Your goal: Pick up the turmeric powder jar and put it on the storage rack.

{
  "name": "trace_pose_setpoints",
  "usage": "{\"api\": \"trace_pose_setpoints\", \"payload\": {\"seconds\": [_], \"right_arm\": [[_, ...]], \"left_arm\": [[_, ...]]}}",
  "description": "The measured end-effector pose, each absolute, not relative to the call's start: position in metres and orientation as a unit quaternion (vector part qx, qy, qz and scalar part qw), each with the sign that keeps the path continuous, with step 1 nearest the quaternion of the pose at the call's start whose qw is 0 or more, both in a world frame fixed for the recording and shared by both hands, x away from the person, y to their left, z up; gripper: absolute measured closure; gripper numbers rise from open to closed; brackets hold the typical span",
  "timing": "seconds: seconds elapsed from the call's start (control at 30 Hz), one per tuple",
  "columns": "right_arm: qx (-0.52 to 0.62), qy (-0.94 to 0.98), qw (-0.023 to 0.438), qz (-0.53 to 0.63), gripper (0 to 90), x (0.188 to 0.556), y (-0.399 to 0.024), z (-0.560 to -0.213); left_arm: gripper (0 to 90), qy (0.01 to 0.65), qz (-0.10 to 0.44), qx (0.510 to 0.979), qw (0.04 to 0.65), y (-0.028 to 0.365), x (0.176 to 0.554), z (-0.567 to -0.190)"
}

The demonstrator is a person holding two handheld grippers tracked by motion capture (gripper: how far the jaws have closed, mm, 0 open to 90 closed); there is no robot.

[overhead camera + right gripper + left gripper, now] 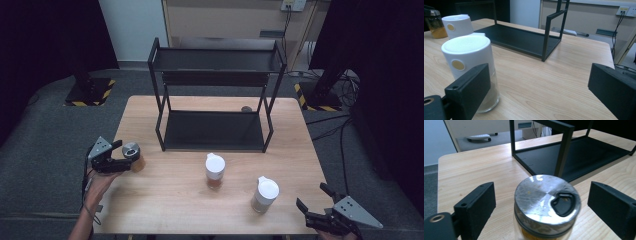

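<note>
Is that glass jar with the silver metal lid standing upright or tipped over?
Upright: the glass jar with the silver metal lid stands on the wooden table, lid facing up, orange contents settled below.

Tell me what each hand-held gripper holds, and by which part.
Nothing is held yet. The left hand-held gripper has its jaws either side of the metal-lidded jar, pads apart from it. The right hand-held gripper is open.

A light wood-grain desk (175,200) is carrying a black metal shelf rack (215,131). The silver-lidded jar (546,205) is showing amber-yellow contents and a black flap on its lid. Two white-capped shaker jars (215,170) (265,194) are wearing small gold dots. Yellow-and-black hazard stripes are edging the stand bases (90,92).
</note>
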State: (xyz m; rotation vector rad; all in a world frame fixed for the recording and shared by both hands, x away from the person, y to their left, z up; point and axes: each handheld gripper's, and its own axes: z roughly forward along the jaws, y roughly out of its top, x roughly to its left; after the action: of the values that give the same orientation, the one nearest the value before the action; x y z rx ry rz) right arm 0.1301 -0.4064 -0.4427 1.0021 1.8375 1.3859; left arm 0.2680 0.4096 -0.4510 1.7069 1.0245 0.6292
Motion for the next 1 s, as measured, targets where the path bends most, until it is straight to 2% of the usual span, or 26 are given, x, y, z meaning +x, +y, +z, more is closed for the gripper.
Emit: {"api": "trace_pose_setpoints", "payload": {"seconds": [0.47,0.63,1.0], "right_arm": [[0.380,0.697,0.308,0.524,4.6,0.131,-0.406,-0.443],[0.380,0.696,0.309,0.525,4.6,0.131,-0.406,-0.443],[0.379,0.697,0.308,0.524,4.8,0.131,-0.406,-0.443]], "left_arm": [[23.6,0.416,0.260,0.701,0.517,0.408,0.275,-0.468],[33.8,0.404,0.262,0.704,0.522,0.408,0.275,-0.469],[34.1,0.386,0.255,0.720,0.517,0.402,0.272,-0.460]]}}
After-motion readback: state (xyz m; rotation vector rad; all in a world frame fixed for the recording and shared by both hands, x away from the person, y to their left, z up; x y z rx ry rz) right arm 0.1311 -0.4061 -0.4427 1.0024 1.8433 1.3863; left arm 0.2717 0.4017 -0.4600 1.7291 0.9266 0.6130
